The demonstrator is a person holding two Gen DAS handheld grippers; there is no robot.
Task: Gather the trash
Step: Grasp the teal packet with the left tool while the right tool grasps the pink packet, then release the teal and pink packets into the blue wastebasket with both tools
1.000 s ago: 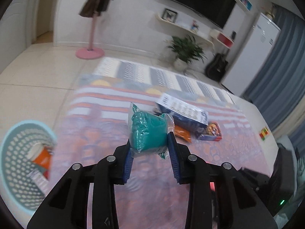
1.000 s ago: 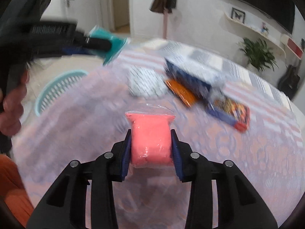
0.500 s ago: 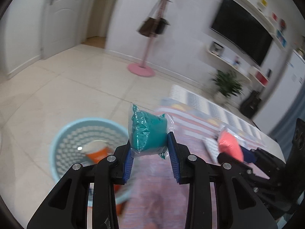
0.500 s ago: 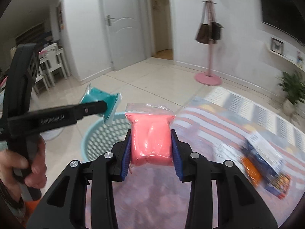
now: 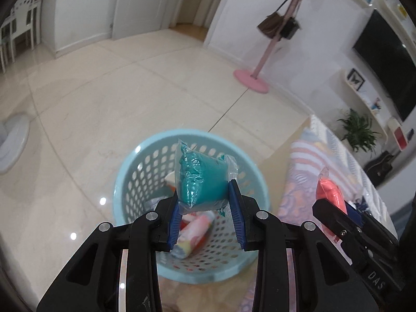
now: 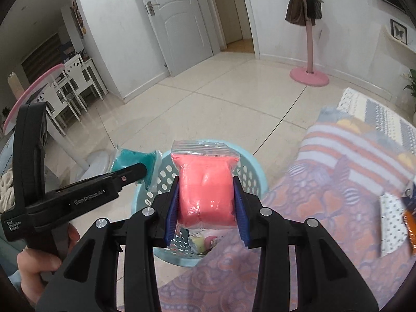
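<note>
Two bagged items held above one basket

Left gripper point(image 5: 206, 209): jaws clamped on a teal bag point(image 5: 200, 179). Right gripper point(image 6: 205, 209): jaws clamped on a pink bag point(image 6: 205, 195). Light blue basket point(image 5: 124, 182): on the floor, directly beyond and below both grippers' fingertips, wrappers point(image 5: 193, 236) inside.

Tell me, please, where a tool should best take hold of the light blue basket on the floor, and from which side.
Probably at the rim of the light blue basket, coming from straight above, one finger inside the wall and one outside. It stands upright with its mouth open upward, and the rim is a thin band; the round body looks too wide to span.
</note>
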